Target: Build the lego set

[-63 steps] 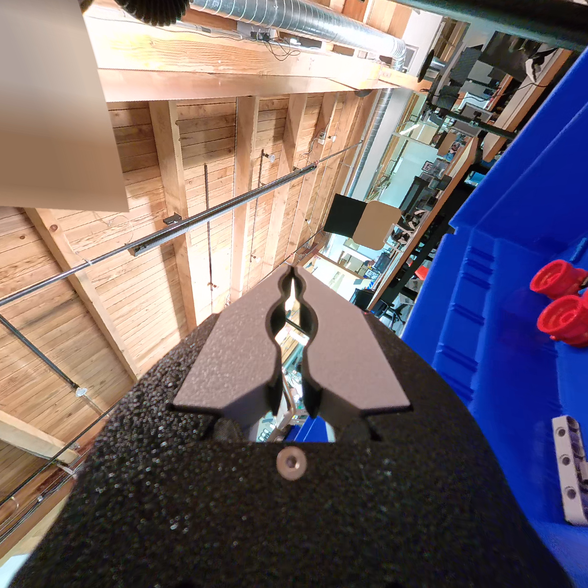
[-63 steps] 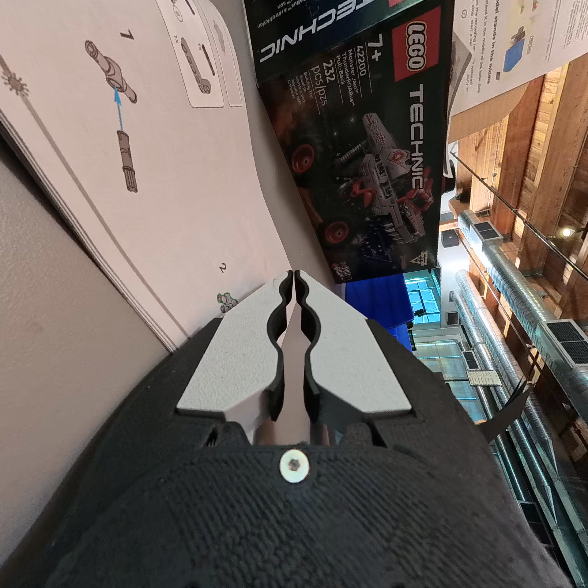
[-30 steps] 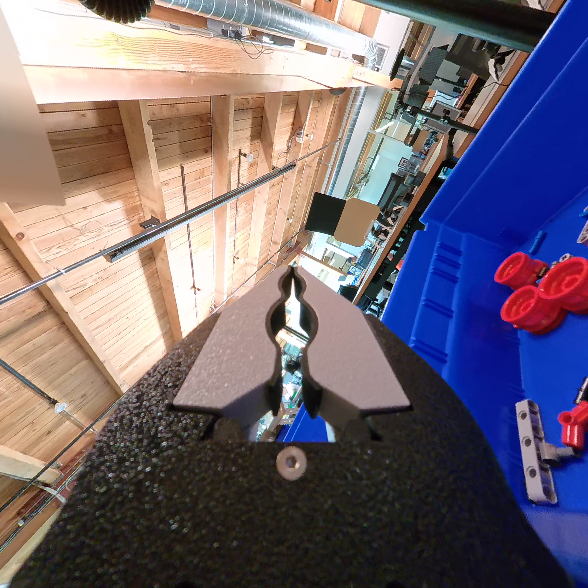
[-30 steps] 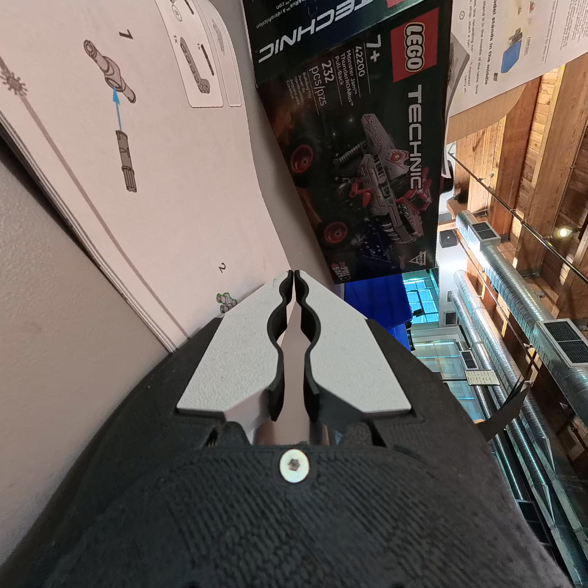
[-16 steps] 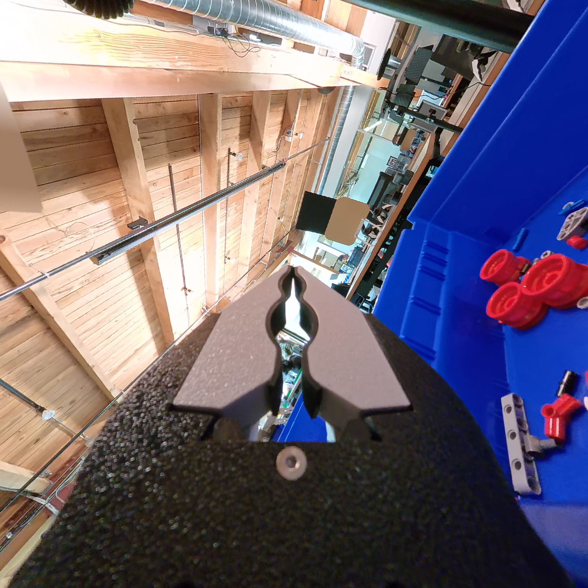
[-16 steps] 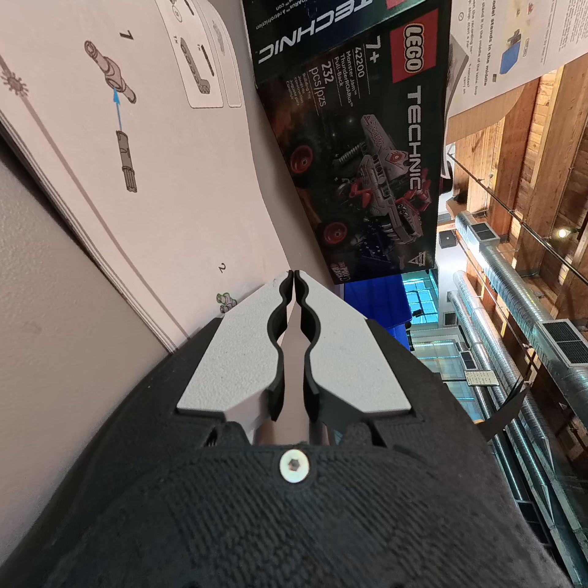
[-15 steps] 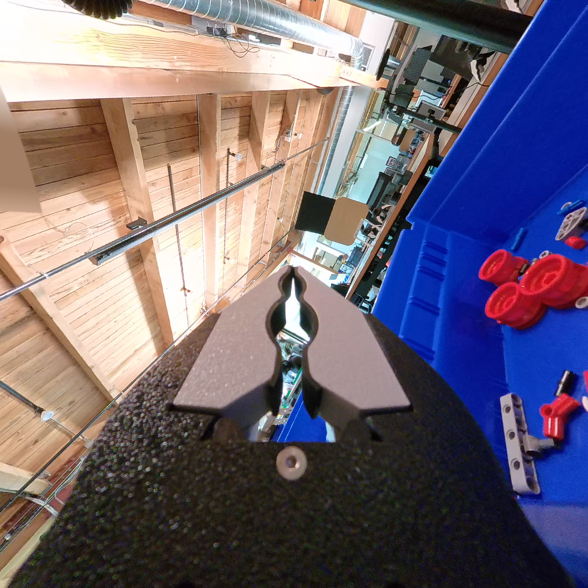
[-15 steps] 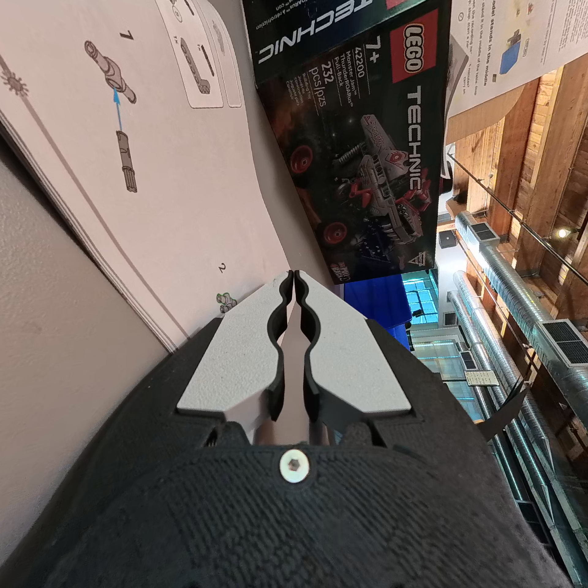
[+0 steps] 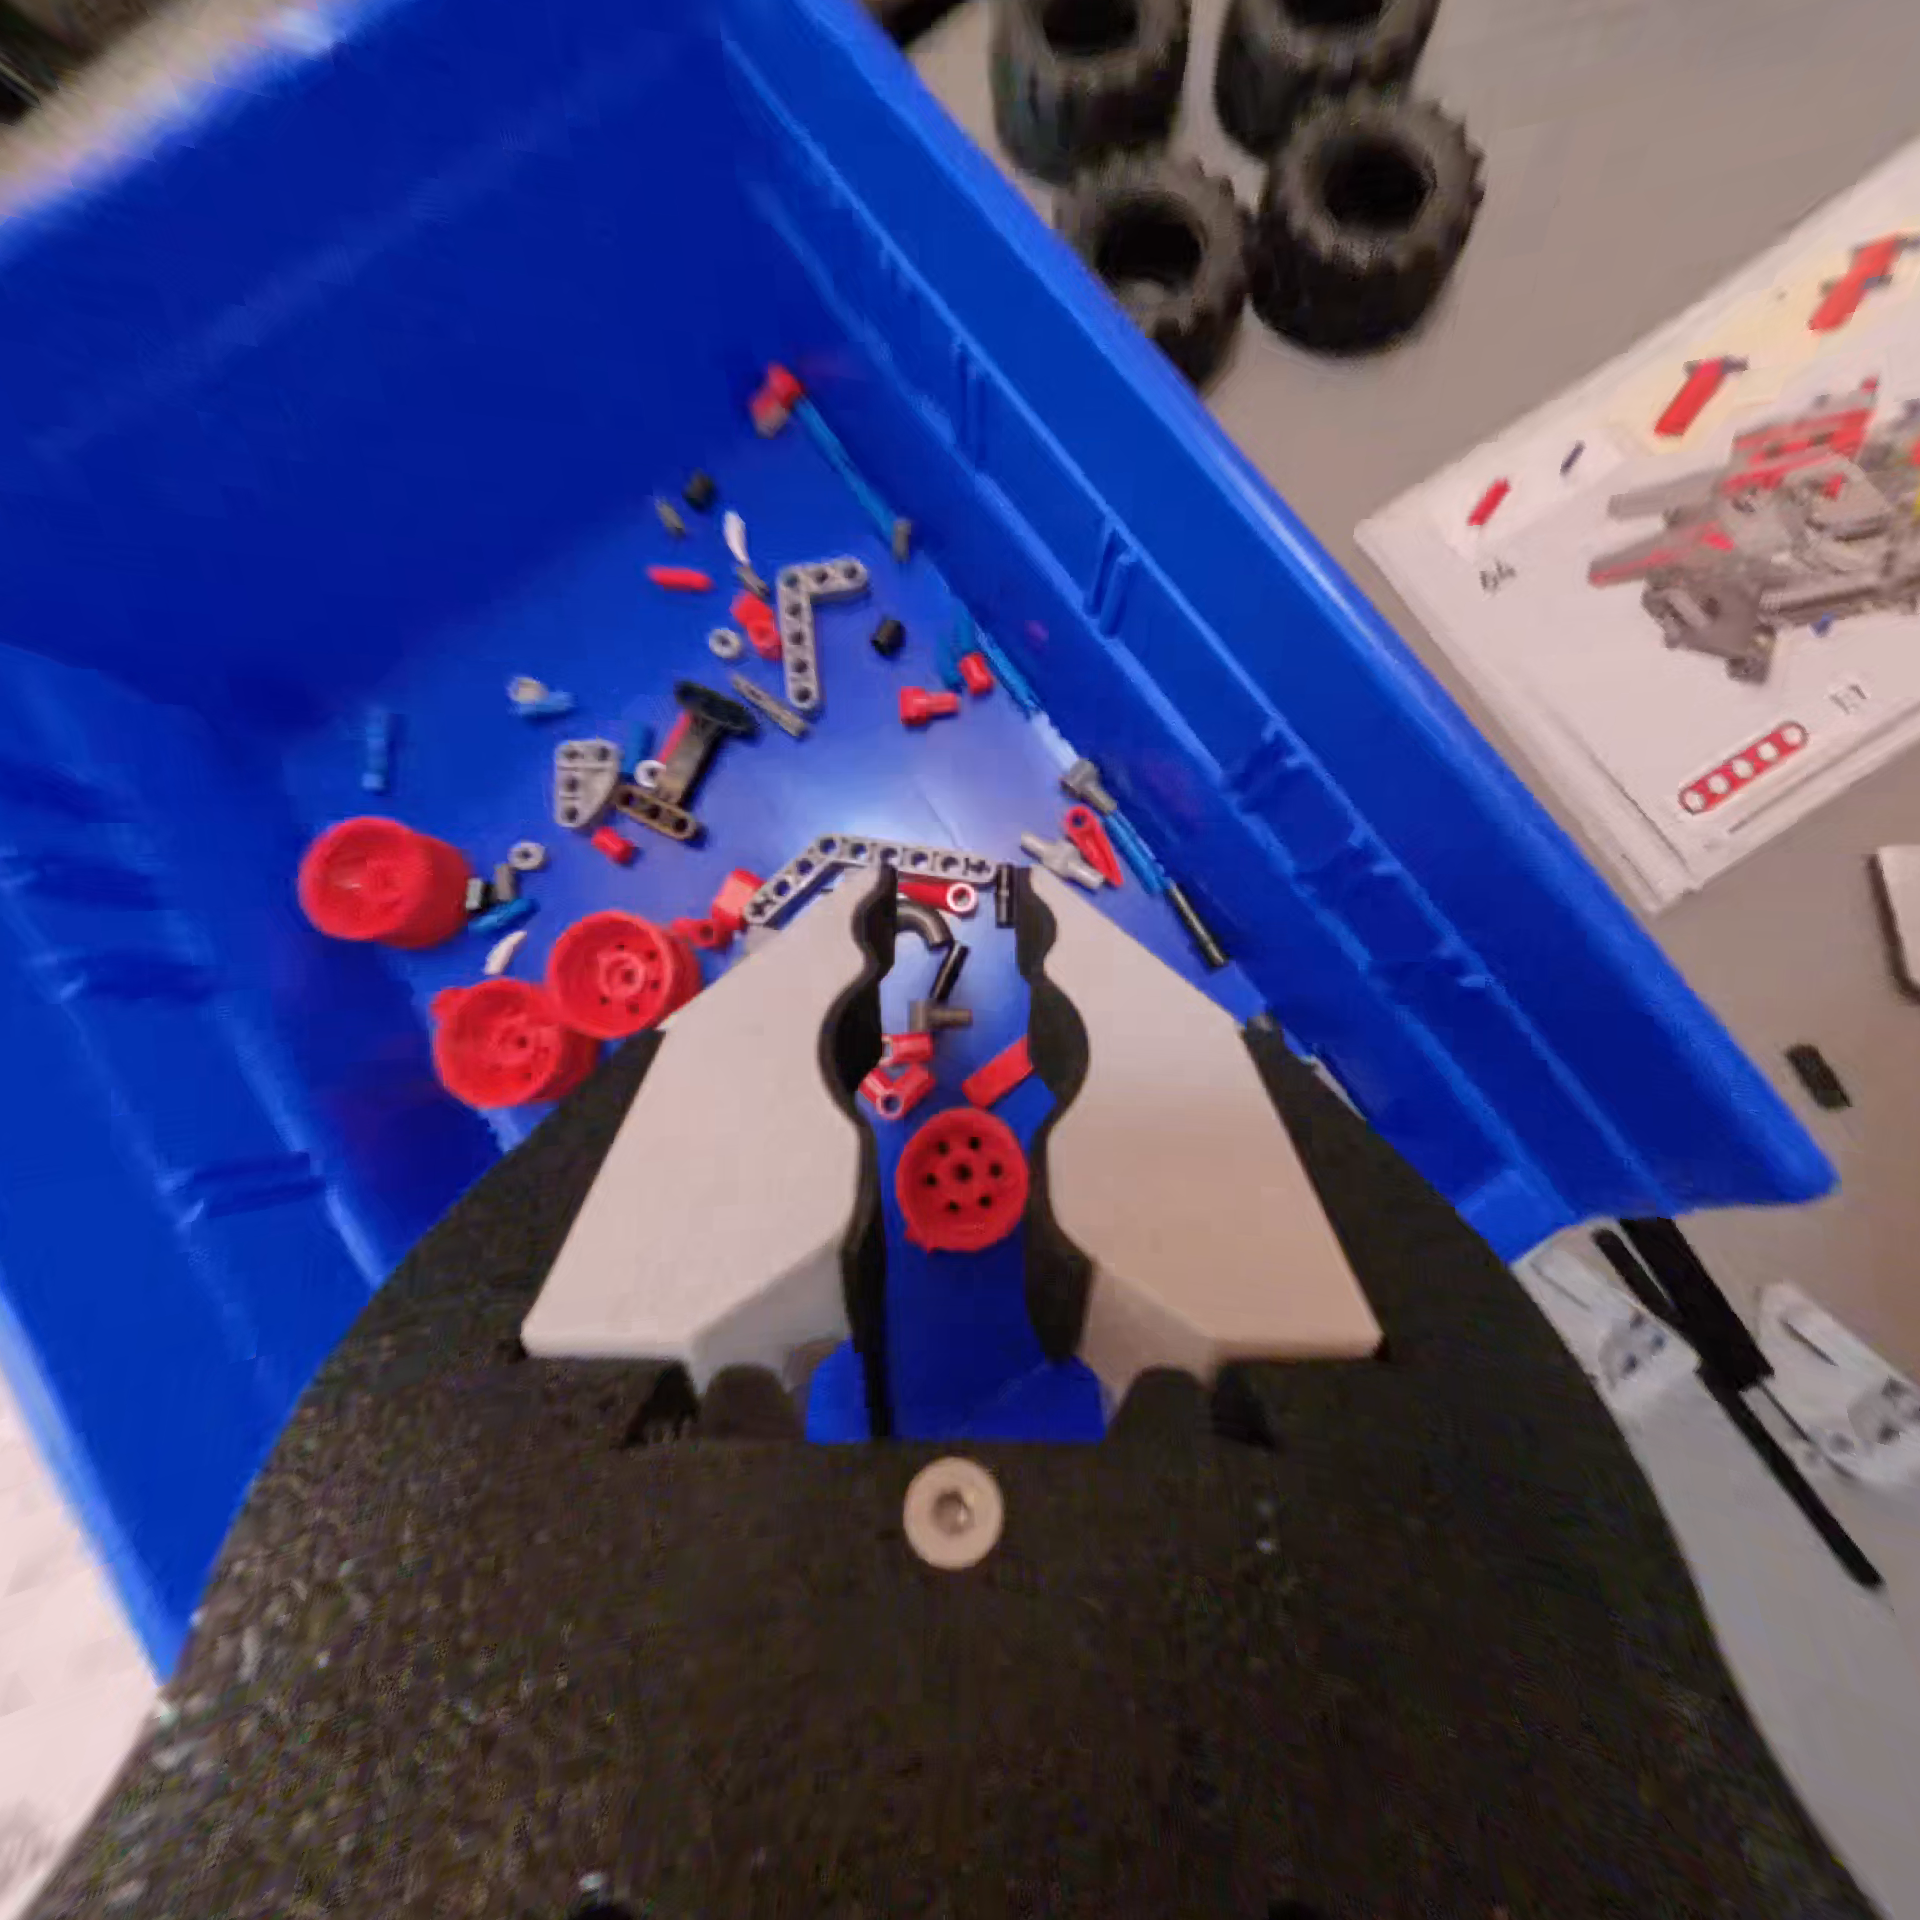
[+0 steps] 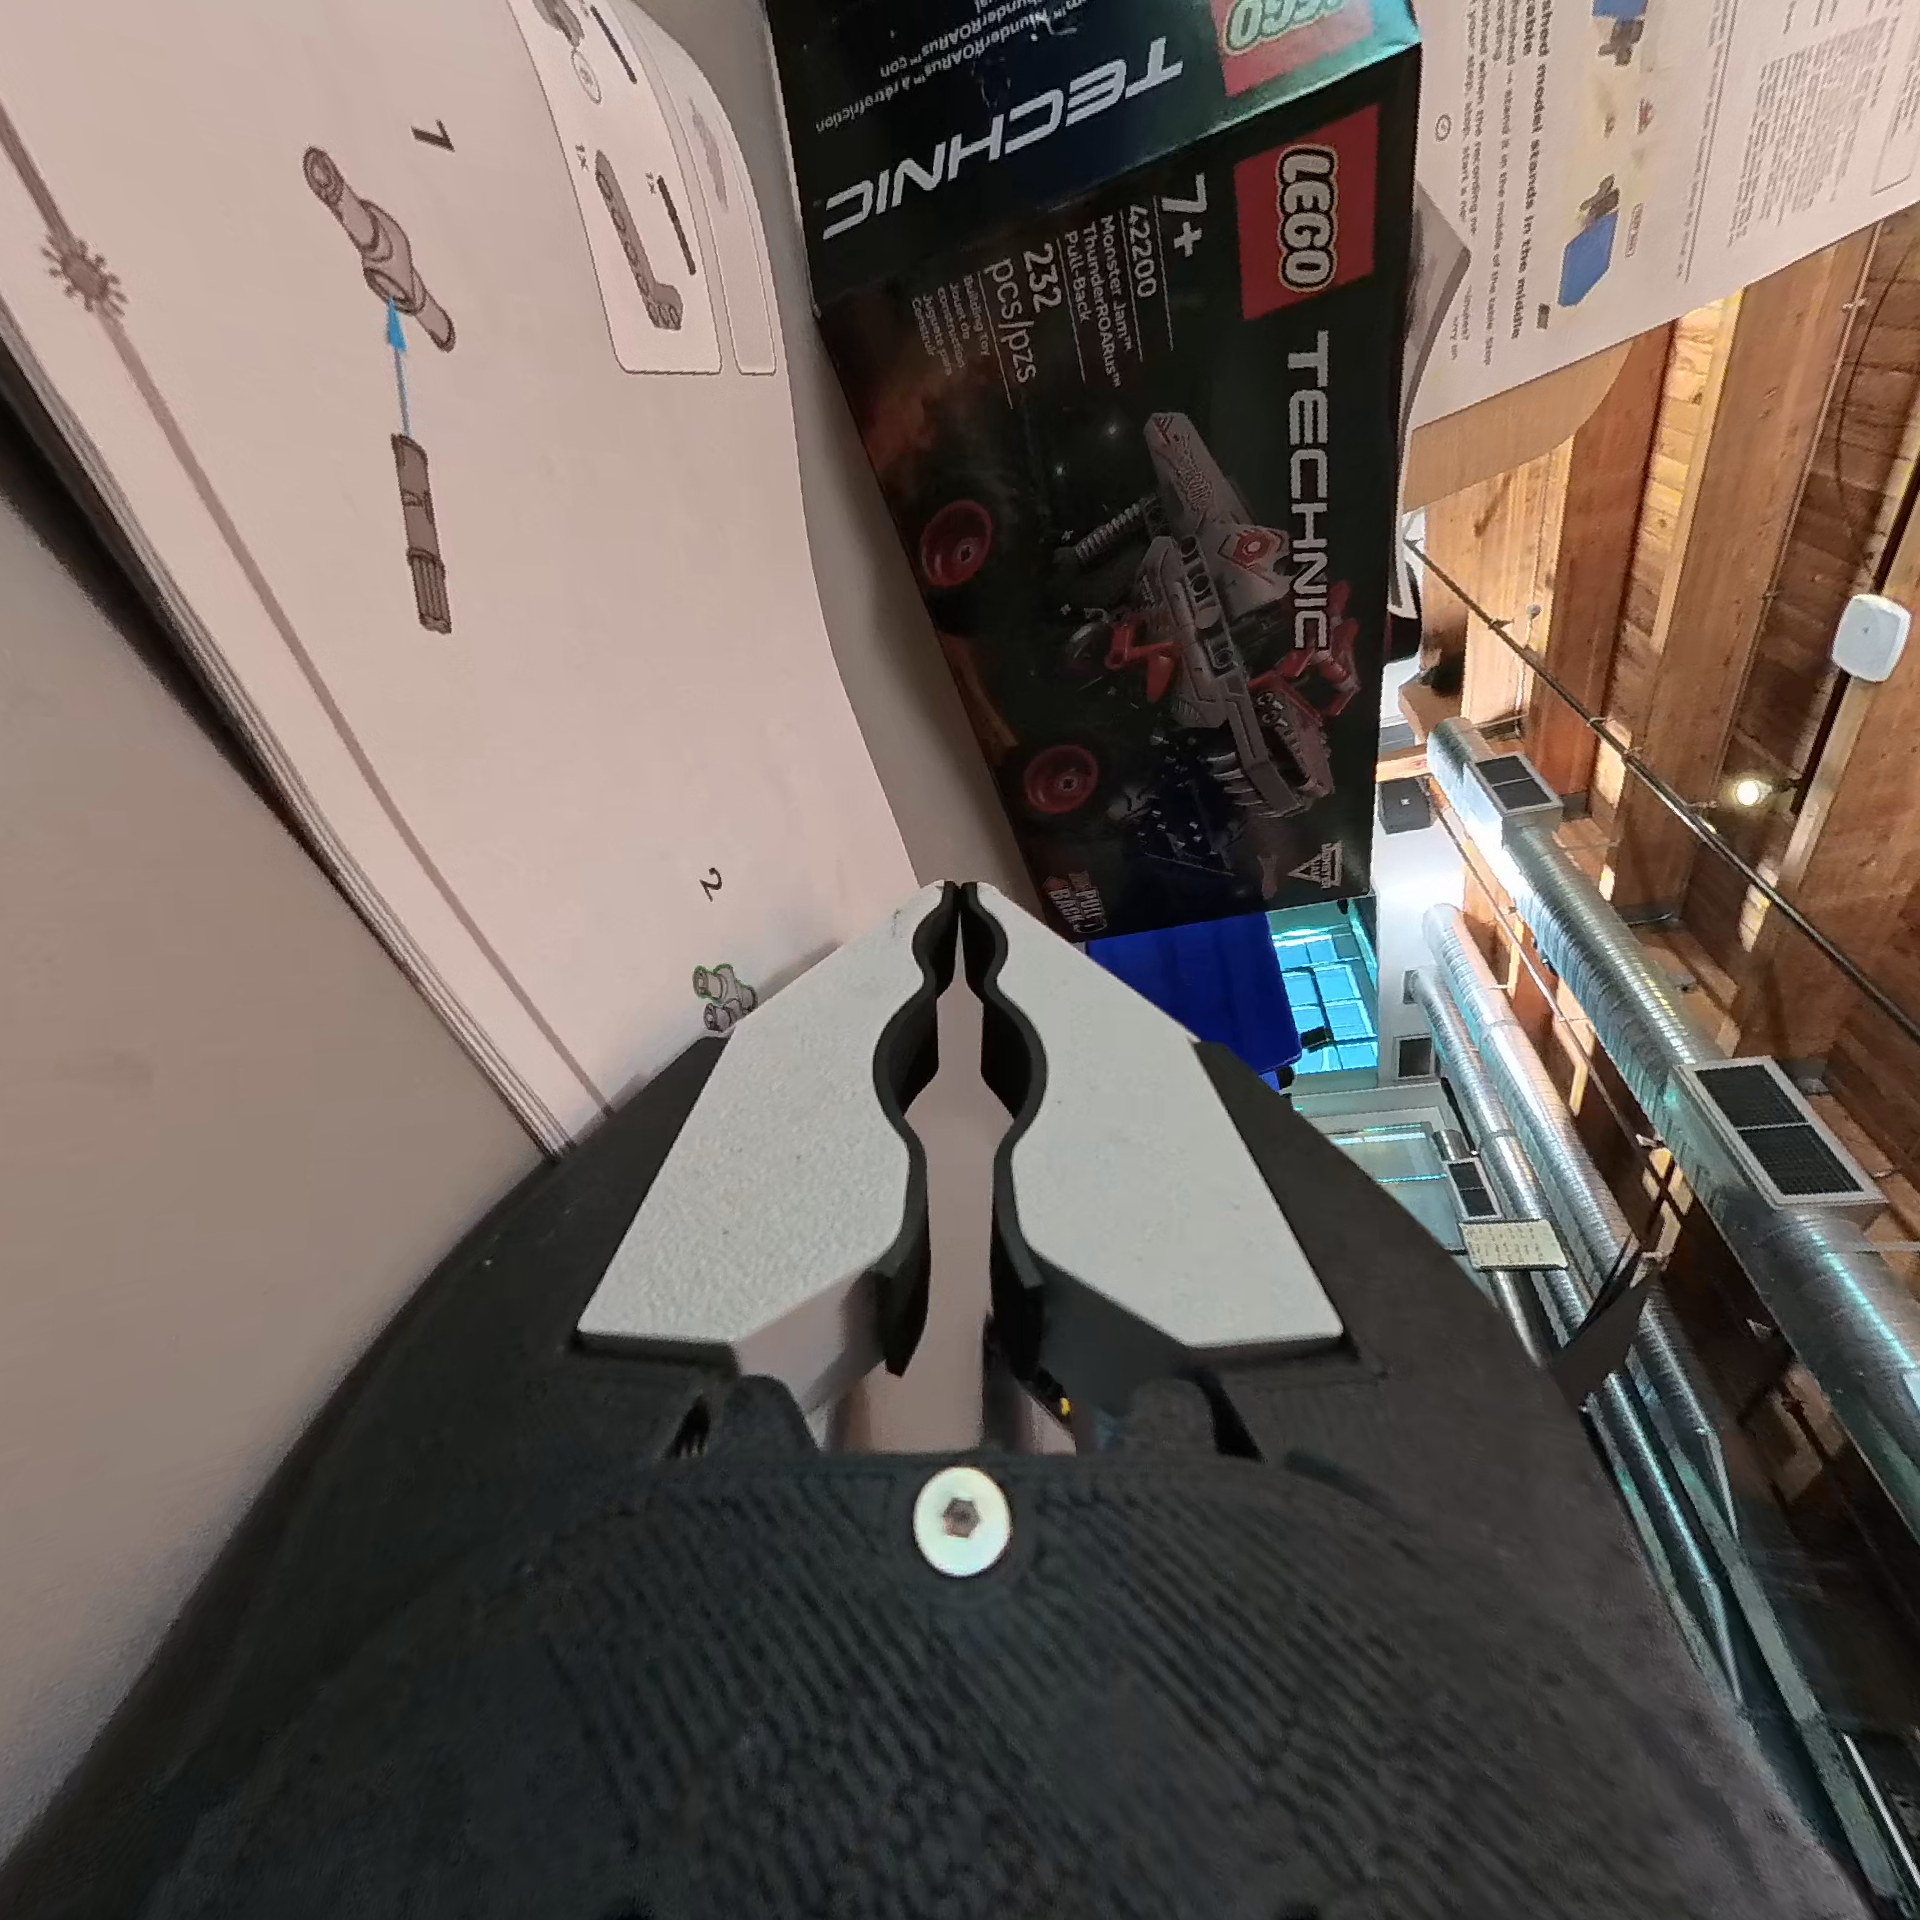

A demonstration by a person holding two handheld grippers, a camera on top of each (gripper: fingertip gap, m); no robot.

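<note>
In the left wrist view my left gripper (image 9: 951, 894) is open and empty, pointing down into a blue bin (image 9: 1195, 665). The bin holds several loose lego pieces: red wheel hubs (image 9: 382, 881), a red hub (image 9: 961, 1176) seen between my fingers, a long grey bent beam (image 9: 883, 854), a grey angled beam (image 9: 805, 623), small red and black pins. In the right wrist view my right gripper (image 10: 958, 896) is shut and empty, lying on its side by the open instruction booklet (image 10: 468, 499) and the dark lego box (image 10: 1143, 499).
Several black tyres (image 9: 1236, 166) stand on the table beyond the bin. An open instruction page (image 9: 1704, 623) lies right of the bin. White and black parts (image 9: 1714, 1351) lie near the bin's front right corner. A paper sheet (image 10: 1662, 135) hangs by the box. There is about 50 cm between the tips of the two grippers.
My left gripper has swung from pointing up at the ceiling down into the blue bin, and its jaws have opened. My right gripper has stayed still and shut.
</note>
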